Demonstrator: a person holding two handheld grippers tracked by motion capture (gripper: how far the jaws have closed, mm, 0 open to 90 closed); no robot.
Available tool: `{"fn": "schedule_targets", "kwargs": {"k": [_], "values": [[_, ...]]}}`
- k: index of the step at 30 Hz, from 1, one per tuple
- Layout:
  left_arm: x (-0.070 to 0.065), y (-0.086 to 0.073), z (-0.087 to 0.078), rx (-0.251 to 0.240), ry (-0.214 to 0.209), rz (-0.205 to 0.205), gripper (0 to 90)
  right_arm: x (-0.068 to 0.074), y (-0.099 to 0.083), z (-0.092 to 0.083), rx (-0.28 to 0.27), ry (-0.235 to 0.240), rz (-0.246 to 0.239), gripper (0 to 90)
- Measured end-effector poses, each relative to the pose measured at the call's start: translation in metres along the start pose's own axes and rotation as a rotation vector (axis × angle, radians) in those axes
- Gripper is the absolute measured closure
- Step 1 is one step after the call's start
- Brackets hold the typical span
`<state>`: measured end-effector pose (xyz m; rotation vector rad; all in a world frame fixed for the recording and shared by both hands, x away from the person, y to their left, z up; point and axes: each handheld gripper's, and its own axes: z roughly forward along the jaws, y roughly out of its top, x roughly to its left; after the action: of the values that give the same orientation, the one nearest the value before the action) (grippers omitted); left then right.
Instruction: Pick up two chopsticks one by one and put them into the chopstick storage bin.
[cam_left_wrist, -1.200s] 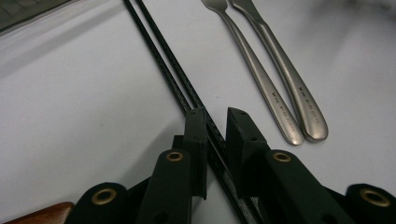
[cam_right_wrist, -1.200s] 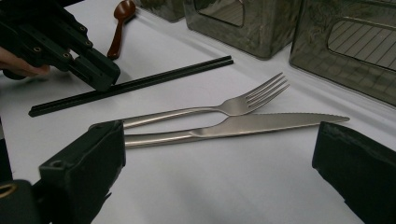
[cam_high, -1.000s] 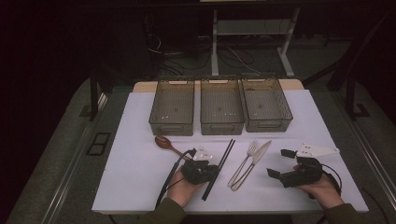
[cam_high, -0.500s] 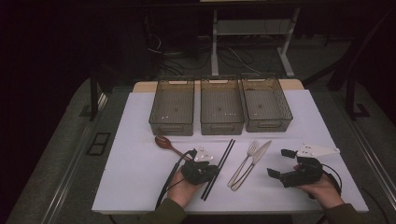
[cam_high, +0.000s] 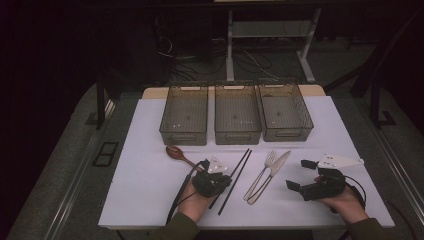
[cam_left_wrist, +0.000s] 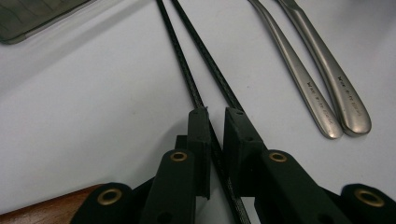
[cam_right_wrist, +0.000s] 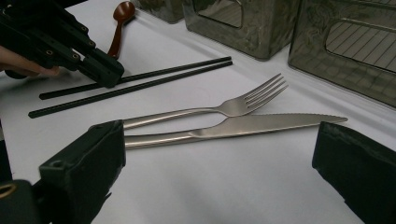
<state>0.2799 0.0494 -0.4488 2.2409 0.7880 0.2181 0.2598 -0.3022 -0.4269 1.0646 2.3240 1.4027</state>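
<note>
Judging by the three empty bins (cam_high: 237, 117) at the far side of the bench (cam_high: 145, 165), the sorting (if sorting is what this is) is only just beginning: every utensil is lying out on the white surface. The left tool (cam_high: 226, 181) is working low over the pair of black chopsticks (cam_high: 239, 169), its jaws drawn narrow with one stick (cam_left_wrist: 187, 70) running between them and the second stick (cam_left_wrist: 208, 65) lying just outside; whether the pads are truly gripping it I cannot tell. The right tool (cam_high: 301, 174) is hovering with its jaws wide and holding nothing, facing the fork (cam_right_wrist: 224, 106) and the knife (cam_right_wrist: 261, 125), which are lying side by side with handles touching.

The chopsticks are looking slim, matte and finely textured. Fork and knife are showing as brushed steel with rounded handles, the knife's edge serrated. A glossy brown wooden spoon (cam_high: 176, 153) is resting just beside the left hand (cam_high: 192, 206). The bins are looking translucent, smoky plastic with ribbed floors.
</note>
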Motion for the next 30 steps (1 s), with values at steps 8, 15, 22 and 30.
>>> {"fn": "schedule_targets", "kwargs": {"k": [8,15,22,30], "values": [[-0.0009,-0.0009,0.0000,-0.008,0.014,-0.010,81.1,0.0001,-0.0001,0.0002,0.000,-0.001,-0.001,2.2],[-0.0007,-0.0014,-0.0010,-0.012,0.034,-0.024,83.0,0.0000,-0.0001,0.0001,0.001,-0.001,-0.001,2.2],[0.0017,-0.0033,-0.0018,-0.018,0.048,-0.055,82.6,0.0002,-0.0001,0.0001,0.001,-0.002,-0.001,2.3],[-0.0007,-0.0052,-0.0015,-0.033,0.065,-0.084,84.0,0.0005,-0.0002,0.0007,0.003,0.000,-0.006,2.2]]}}
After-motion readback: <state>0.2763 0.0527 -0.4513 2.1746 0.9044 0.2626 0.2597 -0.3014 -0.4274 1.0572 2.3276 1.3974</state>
